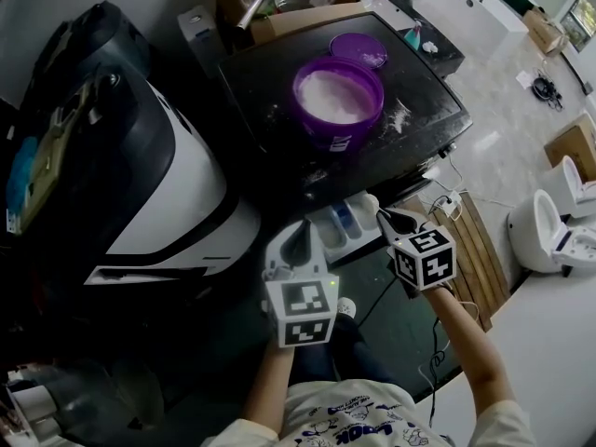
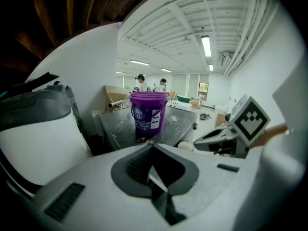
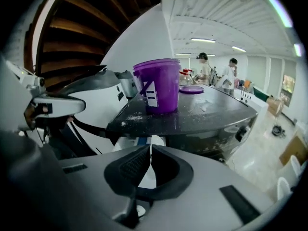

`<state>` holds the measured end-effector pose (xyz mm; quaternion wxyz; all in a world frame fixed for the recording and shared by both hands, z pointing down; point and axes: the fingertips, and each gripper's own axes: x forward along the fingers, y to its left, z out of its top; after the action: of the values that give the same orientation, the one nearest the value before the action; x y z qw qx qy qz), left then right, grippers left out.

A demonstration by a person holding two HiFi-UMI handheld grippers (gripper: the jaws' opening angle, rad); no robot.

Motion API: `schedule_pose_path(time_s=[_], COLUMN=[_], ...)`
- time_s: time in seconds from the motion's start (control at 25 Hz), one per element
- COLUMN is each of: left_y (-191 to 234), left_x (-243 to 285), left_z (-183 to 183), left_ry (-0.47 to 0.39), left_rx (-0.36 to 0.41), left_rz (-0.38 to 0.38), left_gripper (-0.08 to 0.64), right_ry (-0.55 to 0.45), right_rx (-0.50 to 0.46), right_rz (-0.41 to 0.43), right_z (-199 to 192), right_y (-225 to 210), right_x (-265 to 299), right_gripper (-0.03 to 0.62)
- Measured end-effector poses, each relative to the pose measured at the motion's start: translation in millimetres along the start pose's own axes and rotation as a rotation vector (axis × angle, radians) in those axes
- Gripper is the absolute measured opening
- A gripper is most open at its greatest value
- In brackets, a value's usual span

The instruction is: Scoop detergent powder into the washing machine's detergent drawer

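Observation:
A purple bucket [image 1: 337,101] [image 2: 148,112] [image 3: 161,85] of white powder stands on the black washing machine top [image 1: 279,91], with spilled powder around it. Its purple lid [image 1: 358,49] [image 3: 191,89] lies behind it. The white detergent drawer [image 1: 340,223] [image 3: 155,141] is pulled out from the machine's front, with blue compartments showing. My left gripper [image 1: 300,236] [image 2: 151,146] hangs just left of the drawer, shut and holding nothing. My right gripper [image 1: 384,217] [image 3: 149,148] is just right of the drawer, also shut and holding nothing.
A second white-and-black machine [image 1: 158,184] stands close on the left. A cardboard box [image 1: 279,3] of clutter sits behind the washer. A wooden pallet [image 1: 470,250], cables and white toilets [image 1: 549,231] lie to the right. People stand far off in the hall [image 3: 204,66].

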<state>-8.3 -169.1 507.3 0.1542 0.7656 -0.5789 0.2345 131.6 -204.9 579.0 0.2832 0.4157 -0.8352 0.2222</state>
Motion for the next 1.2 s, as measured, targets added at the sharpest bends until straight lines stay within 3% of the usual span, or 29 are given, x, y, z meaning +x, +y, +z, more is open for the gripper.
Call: schedule_pose_path(time_s=[0.6, 1.2], left_y=[6.7, 11.5], left_x=[-1.0, -4.5], left_z=[-5.5, -11.4], left_ry=[0.005, 0.013], left_rx=[-0.020, -0.033], left_rz=[0.018, 0.033], left_gripper=[0.003, 0.003], right_ry=[0.098, 0.141], right_rx=[-0.563, -0.990], right_rz=[-0.073, -0.154], right_z=[-8.0, -19.5], right_y=[11.7, 20.2], right_x=[24.6, 30.9], right_gripper=[0.020, 0.020])
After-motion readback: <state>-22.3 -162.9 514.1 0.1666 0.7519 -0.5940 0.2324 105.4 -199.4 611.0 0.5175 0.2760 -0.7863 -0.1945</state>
